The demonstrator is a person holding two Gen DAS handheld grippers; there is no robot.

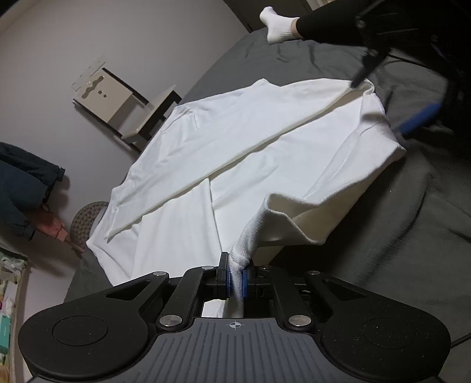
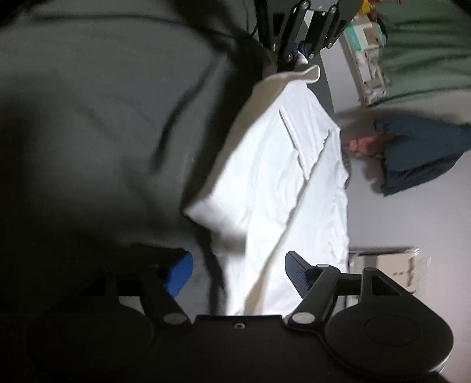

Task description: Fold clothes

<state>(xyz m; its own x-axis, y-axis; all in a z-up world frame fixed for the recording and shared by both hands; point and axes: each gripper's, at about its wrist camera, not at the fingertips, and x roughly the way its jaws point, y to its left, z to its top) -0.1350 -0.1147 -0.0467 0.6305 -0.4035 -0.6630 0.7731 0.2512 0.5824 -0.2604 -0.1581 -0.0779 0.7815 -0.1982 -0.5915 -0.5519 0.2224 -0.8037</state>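
A white long-sleeved top (image 1: pixel 235 141) lies spread on the dark grey bed (image 1: pixel 397 235), one sleeve folded diagonally across its body. My left gripper (image 1: pixel 235 274) is shut on the ribbed cuff of the other sleeve (image 1: pixel 250 235), holding it lifted near the front edge of the top. My right gripper (image 1: pixel 388 98) hangs open over the far corner of the top, one blue pad (image 1: pixel 421 117) showing. In the right wrist view the top (image 2: pixel 279 182) runs between my open right gripper's (image 2: pixel 238 274) fingers (image 2: pixel 297 274) toward my left gripper (image 2: pixel 297 56), which pinches the cloth.
A person's leg with a white sock (image 1: pixel 279 25) rests on the bed at the back. A small beige side table (image 1: pixel 123 100) stands by the wall. A dark blue jacket (image 1: pixel 23 182) hangs on the left, with a round grey object (image 1: pixel 86 221) below it.
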